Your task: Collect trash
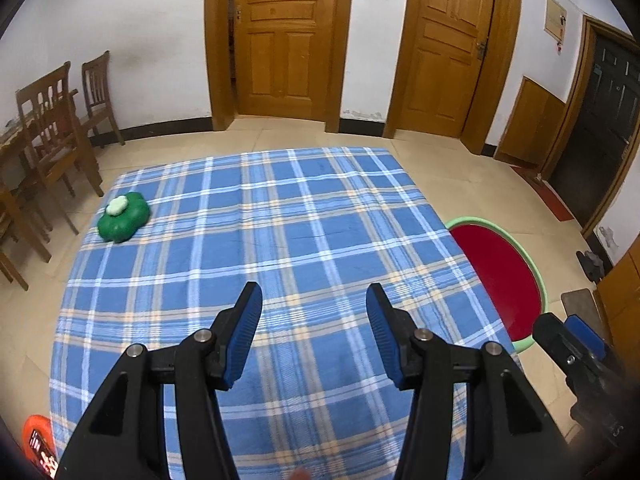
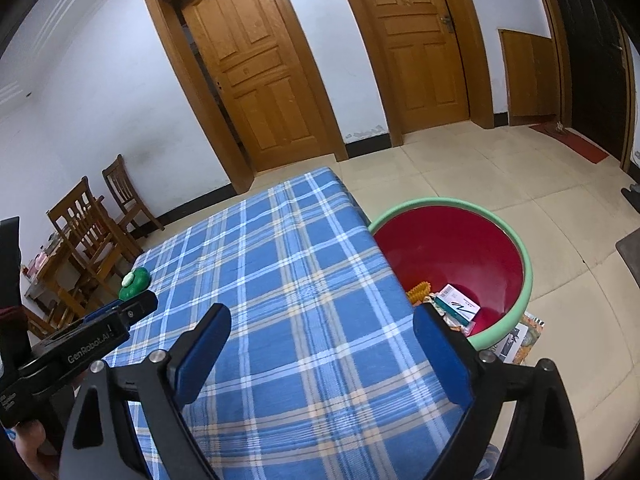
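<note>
Left wrist view: left gripper (image 1: pixel 314 300) over near half of desk (image 1: pixel 280 220) with blue plaid cloth, fingers (image 1: pixel 248 316) apart, nothing between them, only cloth below. Green flower-shaped item (image 1: pixel 124 222) with pale top on far-left corner of desk, well apart from gripper; trash or ornament, cannot tell. Red basin (image 1: pixel 500 276) with green rim on floor just beside right edge of desk. Right gripper's tip peeking in at near right. Orange thing at near-left bottom edge, too cut off to name. Wooden chairs (image 1: pixel 60 140) far left, two wooden doors (image 1: pixel 288 40) on far wall. Right wrist view: right gripper (image 2: pixel 322 344) above right edge of desk, fingers (image 2: pixel 440 356) spread wide, empty. Red basin (image 2: pixel 452 252) serving as bin, holding a small box (image 2: pixel 458 304), a yellow ridged piece (image 2: pixel 418 292) and wrappers at its near wall. Printed paper (image 2: pixel 520 340) on floor just beside basin, near right. Left gripper (image 2: pixel 92 336) visible at left, green item beyond it. Step, judged: between drops, both hands free, most trash already binned. Next move likely: reach far left for green item if counted as trash, or down for floor paper; needs long reach across desk, fingers already wide enough.
</note>
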{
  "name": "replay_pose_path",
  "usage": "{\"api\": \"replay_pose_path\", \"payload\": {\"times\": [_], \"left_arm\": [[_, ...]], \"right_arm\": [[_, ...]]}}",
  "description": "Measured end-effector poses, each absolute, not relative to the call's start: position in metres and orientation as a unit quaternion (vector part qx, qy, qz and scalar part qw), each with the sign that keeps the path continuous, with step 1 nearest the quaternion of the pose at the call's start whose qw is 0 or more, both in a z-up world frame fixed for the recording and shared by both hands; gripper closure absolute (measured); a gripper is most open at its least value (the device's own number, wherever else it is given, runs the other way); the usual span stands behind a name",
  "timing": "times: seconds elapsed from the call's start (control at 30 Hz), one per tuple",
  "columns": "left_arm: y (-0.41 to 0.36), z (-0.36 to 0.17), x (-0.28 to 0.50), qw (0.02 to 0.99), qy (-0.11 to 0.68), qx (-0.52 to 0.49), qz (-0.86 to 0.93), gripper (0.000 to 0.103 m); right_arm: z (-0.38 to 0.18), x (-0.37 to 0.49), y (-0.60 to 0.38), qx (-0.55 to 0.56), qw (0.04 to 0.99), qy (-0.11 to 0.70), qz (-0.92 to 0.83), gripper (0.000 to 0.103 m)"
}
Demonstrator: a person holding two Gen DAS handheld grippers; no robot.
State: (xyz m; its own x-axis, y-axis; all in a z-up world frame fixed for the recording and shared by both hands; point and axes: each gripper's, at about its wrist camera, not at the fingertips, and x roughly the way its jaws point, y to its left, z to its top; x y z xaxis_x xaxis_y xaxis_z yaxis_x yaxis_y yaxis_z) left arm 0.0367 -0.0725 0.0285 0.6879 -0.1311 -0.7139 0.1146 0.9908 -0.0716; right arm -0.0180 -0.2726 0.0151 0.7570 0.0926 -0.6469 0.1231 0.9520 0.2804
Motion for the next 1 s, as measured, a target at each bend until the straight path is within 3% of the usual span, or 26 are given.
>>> {"api": "replay_pose_path", "payload": {"times": [1.0], "left_arm": [[-0.053, 0.030, 0.024, 0.924, 0.381, -0.012, -0.028, 0.049]], "right_arm": [[0.017, -0.021, -0.265, 0.153, 0.925, 0.349, -0.001, 0.009]]}}
